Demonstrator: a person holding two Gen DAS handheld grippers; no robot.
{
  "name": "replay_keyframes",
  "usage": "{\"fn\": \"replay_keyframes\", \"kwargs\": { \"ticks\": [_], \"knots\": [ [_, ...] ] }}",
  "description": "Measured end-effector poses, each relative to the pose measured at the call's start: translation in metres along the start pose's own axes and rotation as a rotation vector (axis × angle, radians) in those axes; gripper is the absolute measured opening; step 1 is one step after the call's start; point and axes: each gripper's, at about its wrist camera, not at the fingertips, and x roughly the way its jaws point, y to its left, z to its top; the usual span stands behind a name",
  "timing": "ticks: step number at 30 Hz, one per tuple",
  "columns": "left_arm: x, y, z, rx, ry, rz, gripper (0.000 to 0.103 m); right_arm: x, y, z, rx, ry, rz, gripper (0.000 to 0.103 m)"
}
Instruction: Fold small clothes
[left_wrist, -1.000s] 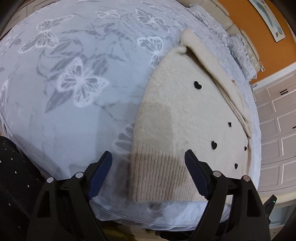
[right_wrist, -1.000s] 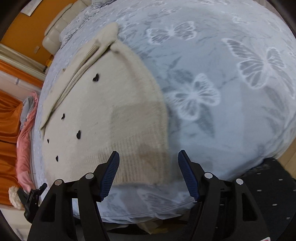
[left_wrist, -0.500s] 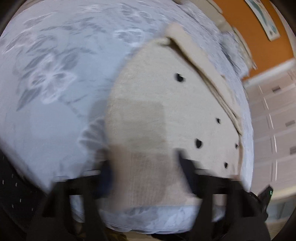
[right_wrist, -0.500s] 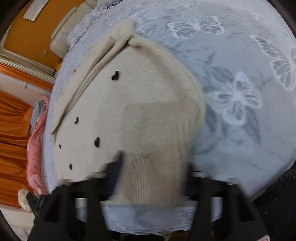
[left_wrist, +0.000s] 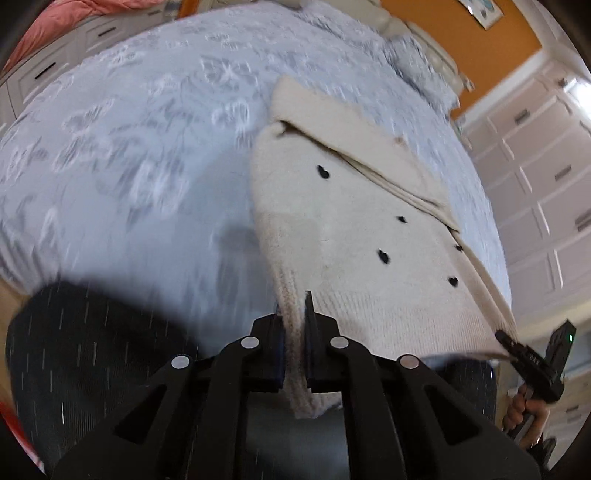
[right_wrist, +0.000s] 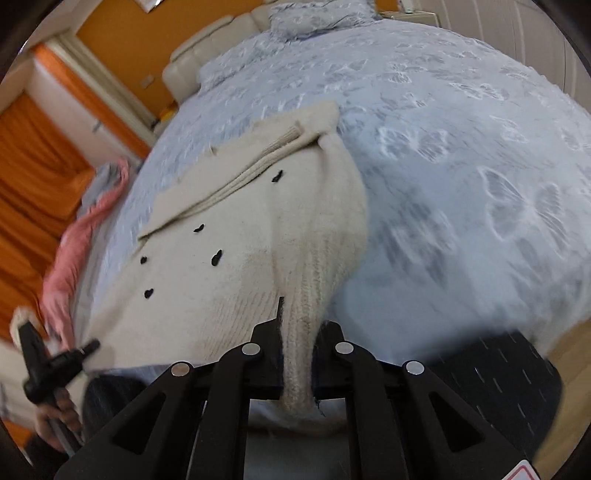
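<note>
A small cream knit sweater (left_wrist: 354, 221) with little black hearts lies on the blue butterfly bedspread (left_wrist: 140, 155); it also shows in the right wrist view (right_wrist: 236, 236). My left gripper (left_wrist: 293, 317) is shut on the ribbed hem at the sweater's left corner. My right gripper (right_wrist: 299, 325) is shut on the ribbed hem at its right corner. Both corners are lifted off the bed. The right gripper shows at the right edge of the left wrist view (left_wrist: 528, 358), the left gripper at the left edge of the right wrist view (right_wrist: 55, 362).
A dark speckled garment (left_wrist: 85, 343) sits below the bed's near edge. White cupboards (left_wrist: 535, 177) stand to the right. A pink cloth (right_wrist: 77, 243) and orange curtains (right_wrist: 29, 177) are on the bed's far side. A headboard (right_wrist: 207, 51) and pillow (right_wrist: 317, 14) are at the back.
Both grippers went from open above the hem to shut on its two corners. The hem has been pulled up and toward me, off the bed.
</note>
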Motion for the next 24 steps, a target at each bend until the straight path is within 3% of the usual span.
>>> {"fn": "replay_keyframes", "kwargs": {
  "ticks": [4, 6, 9, 12, 13, 15, 17, 18, 20, 21, 23, 24],
  "knots": [
    [-0.032, 0.004, -0.058, 0.011, 0.094, -0.015, 0.006, -0.032, -0.029, -0.055, -0.068, 0.135, -0.035, 0.008],
    [-0.051, 0.000, -0.081, 0.009, 0.123, -0.006, 0.006, -0.055, -0.034, -0.081, -0.061, 0.189, 0.002, 0.008],
    [-0.081, -0.009, -0.078, -0.013, 0.098, -0.016, 0.006, -0.084, -0.032, -0.093, -0.053, 0.210, 0.060, 0.008],
    [-0.092, -0.022, -0.028, 0.022, -0.021, -0.056, 0.007, -0.111, -0.020, -0.050, -0.079, 0.077, 0.132, 0.008],
    [-0.086, -0.029, 0.007, 0.055, -0.090, -0.068, 0.007, -0.112, -0.017, -0.031, -0.081, 0.023, 0.161, 0.009],
    [-0.068, -0.038, 0.053, 0.094, -0.161, -0.068, 0.010, -0.103, -0.014, 0.015, -0.058, -0.104, 0.211, 0.010],
    [-0.030, -0.049, 0.103, 0.141, -0.256, -0.043, 0.013, -0.067, -0.015, 0.072, -0.001, -0.220, 0.227, 0.011],
    [-0.015, -0.052, 0.116, 0.137, -0.274, -0.034, 0.019, -0.045, -0.018, 0.094, 0.029, -0.260, 0.206, 0.014],
    [0.031, -0.039, 0.143, 0.078, -0.261, 0.004, 0.036, -0.004, -0.025, 0.121, 0.128, -0.253, 0.174, 0.018],
    [0.051, -0.030, 0.150, 0.040, -0.251, 0.051, 0.038, 0.014, -0.028, 0.129, 0.179, -0.239, 0.145, 0.023],
    [0.066, -0.023, 0.151, 0.019, -0.227, 0.068, 0.039, 0.023, -0.031, 0.127, 0.228, -0.259, 0.124, 0.025],
    [0.067, -0.020, 0.146, 0.010, -0.224, 0.056, 0.046, 0.022, -0.030, 0.123, 0.222, -0.276, 0.112, 0.034]
  ]
}}
